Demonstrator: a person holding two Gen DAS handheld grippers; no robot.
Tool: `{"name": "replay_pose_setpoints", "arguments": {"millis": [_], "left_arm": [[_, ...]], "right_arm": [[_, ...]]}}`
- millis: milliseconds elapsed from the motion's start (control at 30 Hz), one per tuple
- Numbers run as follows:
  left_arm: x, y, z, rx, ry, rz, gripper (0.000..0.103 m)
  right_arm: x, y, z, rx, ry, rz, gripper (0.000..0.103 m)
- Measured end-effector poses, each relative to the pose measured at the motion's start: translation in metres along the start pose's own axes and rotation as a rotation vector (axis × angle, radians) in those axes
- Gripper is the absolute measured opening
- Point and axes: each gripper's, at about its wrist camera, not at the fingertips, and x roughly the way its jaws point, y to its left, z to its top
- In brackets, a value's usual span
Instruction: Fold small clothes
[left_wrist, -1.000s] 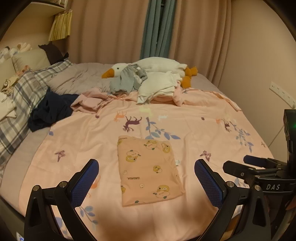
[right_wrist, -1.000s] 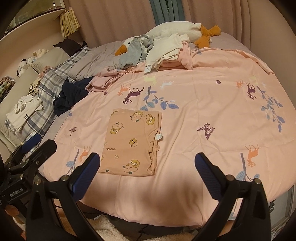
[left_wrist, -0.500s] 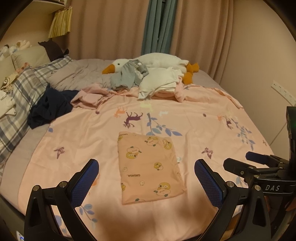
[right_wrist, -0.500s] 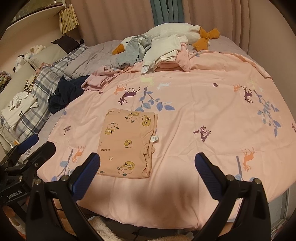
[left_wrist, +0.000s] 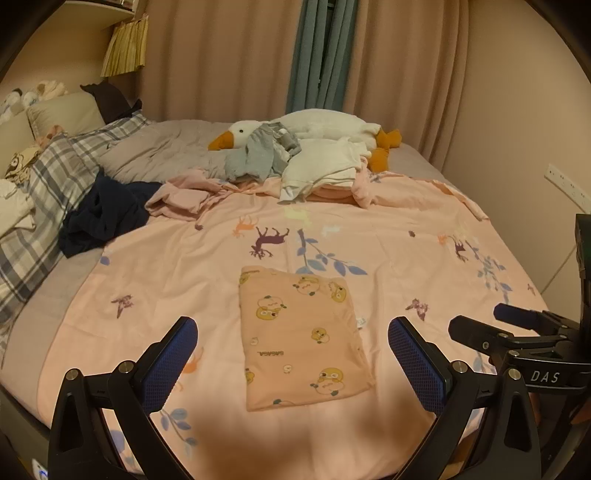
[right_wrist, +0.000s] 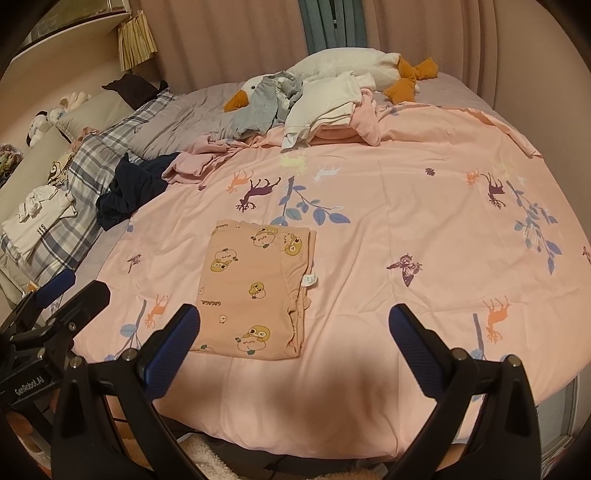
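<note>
My jaws stand wide apart on both the left gripper and right gripper, holding nothing; the folded peach duck-print garment lies flat on the pink bedsheet, near edge, between my left fingers.

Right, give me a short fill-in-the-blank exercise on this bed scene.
1. The folded peach garment lies on the ____ bedspread.
2. Both the left gripper and the right gripper are ____.
3. The plush goose has an ____ beak.

Missing words: pink; open; orange
</note>
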Motion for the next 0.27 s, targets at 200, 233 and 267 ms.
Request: {"name": "replay_pose_setpoints", "arguments": {"millis": [200, 233, 267], "left_arm": [[-0.0004, -0.0008, -0.0001, 0.0, -0.001, -0.011, 0.102], [-0.0005, -0.0007, 0.0002, -0.001, -0.002, -0.012, 0.102], [-0.0004, -0.0006, 0.0002, -0.002, -0.002, -0.01, 0.102]], "right_arm": [[-0.0007, 0.0006, 0.0009, -0.008, -0.006, -0.006, 0.103], [-0.001, 0.0008, 0.0009, -0.012, -0.006, -0.009, 0.103], [-0.0011, 0.0013, 0.0007, -0.013, -0.007, -0.012, 0.103]]}}
